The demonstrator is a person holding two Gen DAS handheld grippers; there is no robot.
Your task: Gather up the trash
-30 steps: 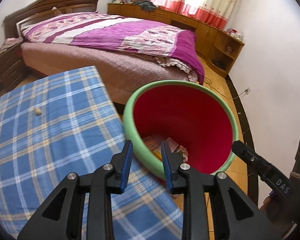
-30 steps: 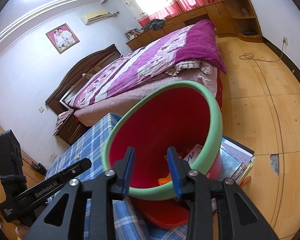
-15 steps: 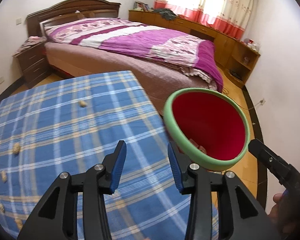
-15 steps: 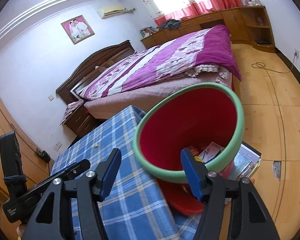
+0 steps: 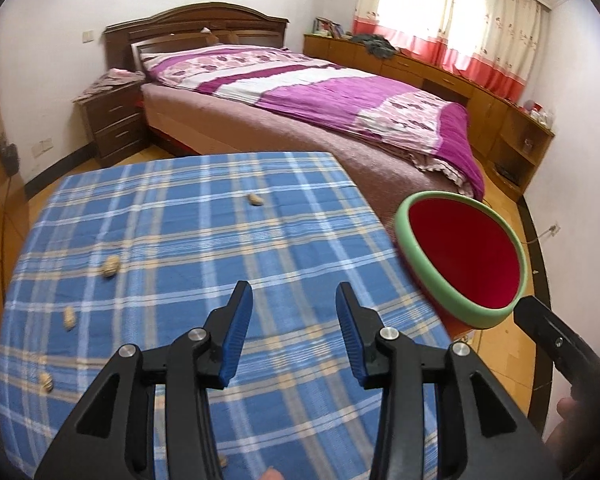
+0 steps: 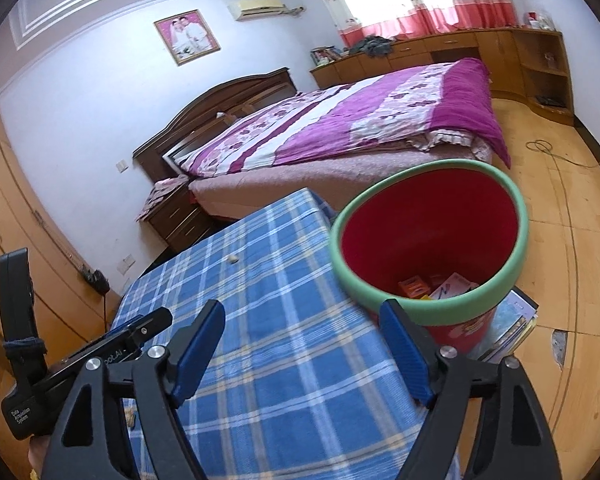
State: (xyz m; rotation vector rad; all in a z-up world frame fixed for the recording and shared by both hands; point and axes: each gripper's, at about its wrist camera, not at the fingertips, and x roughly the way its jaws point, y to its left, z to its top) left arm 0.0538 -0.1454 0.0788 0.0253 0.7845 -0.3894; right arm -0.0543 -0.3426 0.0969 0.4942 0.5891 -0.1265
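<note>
Several peanut shells lie on the blue checked tablecloth (image 5: 180,240): one at the far side (image 5: 255,199), one at the left (image 5: 110,266), one nearer the left edge (image 5: 69,317). A red bin with a green rim (image 5: 460,256) stands off the table's right edge, with wrappers in its bottom (image 6: 436,286). My left gripper (image 5: 294,330) is open and empty above the cloth. My right gripper (image 6: 306,350) is open wide and empty, between the table and the bin (image 6: 428,240). The far shell also shows in the right wrist view (image 6: 232,258).
A bed with a purple cover (image 5: 320,92) stands beyond the table. A dark nightstand (image 5: 112,120) is at its left. A stack of books (image 6: 512,320) lies under the bin. Wooden cabinets (image 5: 480,92) line the far wall below the curtains.
Both grippers have pulled back from the bin and opened wider. The left one has swung left over the table, so more shells show.
</note>
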